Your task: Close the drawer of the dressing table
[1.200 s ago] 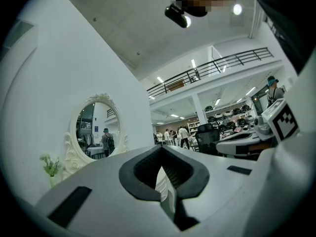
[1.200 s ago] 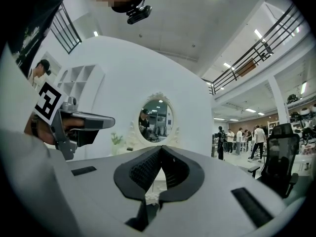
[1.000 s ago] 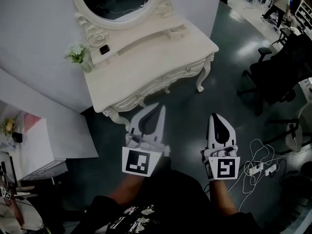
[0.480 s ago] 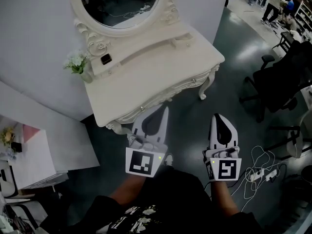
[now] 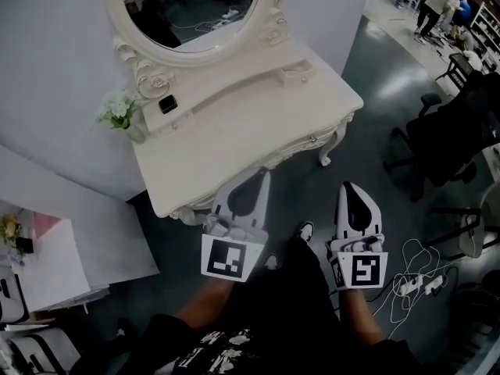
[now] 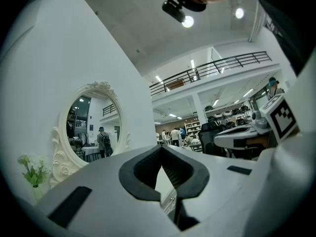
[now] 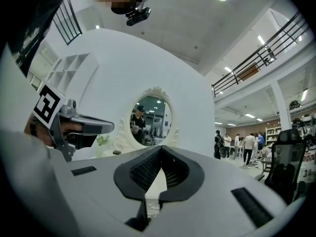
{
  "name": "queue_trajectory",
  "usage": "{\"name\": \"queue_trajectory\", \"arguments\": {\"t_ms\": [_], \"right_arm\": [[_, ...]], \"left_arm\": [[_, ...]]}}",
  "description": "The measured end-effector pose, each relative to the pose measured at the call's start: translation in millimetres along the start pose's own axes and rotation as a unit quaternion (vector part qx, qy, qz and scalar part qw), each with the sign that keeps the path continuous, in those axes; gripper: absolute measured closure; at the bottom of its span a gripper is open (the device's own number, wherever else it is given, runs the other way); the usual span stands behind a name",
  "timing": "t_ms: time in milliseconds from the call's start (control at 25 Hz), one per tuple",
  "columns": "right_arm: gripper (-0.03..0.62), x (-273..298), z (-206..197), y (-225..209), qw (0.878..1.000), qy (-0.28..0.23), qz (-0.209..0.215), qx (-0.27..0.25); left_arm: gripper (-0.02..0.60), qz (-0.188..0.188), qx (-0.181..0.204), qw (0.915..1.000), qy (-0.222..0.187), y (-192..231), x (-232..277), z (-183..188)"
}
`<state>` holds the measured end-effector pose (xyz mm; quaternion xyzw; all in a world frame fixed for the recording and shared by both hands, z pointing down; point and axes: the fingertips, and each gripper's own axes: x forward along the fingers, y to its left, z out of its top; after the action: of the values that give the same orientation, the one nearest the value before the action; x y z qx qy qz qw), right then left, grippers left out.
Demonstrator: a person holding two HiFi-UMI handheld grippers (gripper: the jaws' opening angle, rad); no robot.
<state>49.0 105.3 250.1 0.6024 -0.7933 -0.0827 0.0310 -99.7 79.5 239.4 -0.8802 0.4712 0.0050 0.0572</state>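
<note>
The white dressing table (image 5: 234, 123) stands against the wall under an oval mirror (image 5: 187, 10). Its carved front with the drawer (image 5: 301, 143) and a small knob faces me; I cannot tell whether the drawer stands out. My left gripper (image 5: 261, 176) is shut and empty, its tip at the table's front edge. My right gripper (image 5: 348, 187) is also shut and empty, over the dark floor to the right of the table's leg. In the left gripper view the shut jaws (image 6: 161, 149) frame a piece of the drawer front (image 6: 170, 201). The right gripper view's shut jaws (image 7: 160, 149) point toward the mirror (image 7: 150, 120).
A vase of flowers (image 5: 119, 109) and a small dark object (image 5: 167, 105) sit on the table's back shelf. Black office chairs (image 5: 453, 139) stand at the right, with cables and a power strip (image 5: 414, 281) on the floor. A low white cabinet (image 5: 47, 264) is at the left.
Both grippers have moved toward the dressing table, still shut. The table now sits nearer, and the left gripper's tip reaches its front edge.
</note>
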Motion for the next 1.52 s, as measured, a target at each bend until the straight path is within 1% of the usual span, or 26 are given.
{"name": "queue_trajectory", "arguments": {"t_ms": [400,680,920,1160,1280,1400,1520], "right_arm": [[0.595,51,-14,-14,1.0,-0.001,0.018,0.005],[0.595,86,-28,-36,1.0,0.012,0.025,0.014],[0.595,121,-30,-55,0.999,0.014,0.036,0.018],[0.595,160,-37,-79,0.998,0.01,0.055,0.019],[0.595,181,-45,-89,0.998,0.025,0.06,0.025],[0.595,202,-53,-94,0.996,0.022,0.084,0.026],[0.594,220,-62,-101,0.994,0.033,0.099,0.028]], "left_arm": [[0.58,0.012,-0.008,0.9999,0.007,24,39,-10],[0.58,0.013,-0.003,0.9998,0.012,33,81,-18],[0.58,0.02,0.0,0.9997,0.017,42,119,-18],[0.58,0.034,0.0,0.9991,0.024,53,157,-19],[0.58,0.044,-0.001,0.9984,0.034,59,172,-26],[0.58,0.057,-0.005,0.9974,0.043,66,187,-32],[0.579,0.068,-0.01,0.9963,0.052,72,203,-37]]}}
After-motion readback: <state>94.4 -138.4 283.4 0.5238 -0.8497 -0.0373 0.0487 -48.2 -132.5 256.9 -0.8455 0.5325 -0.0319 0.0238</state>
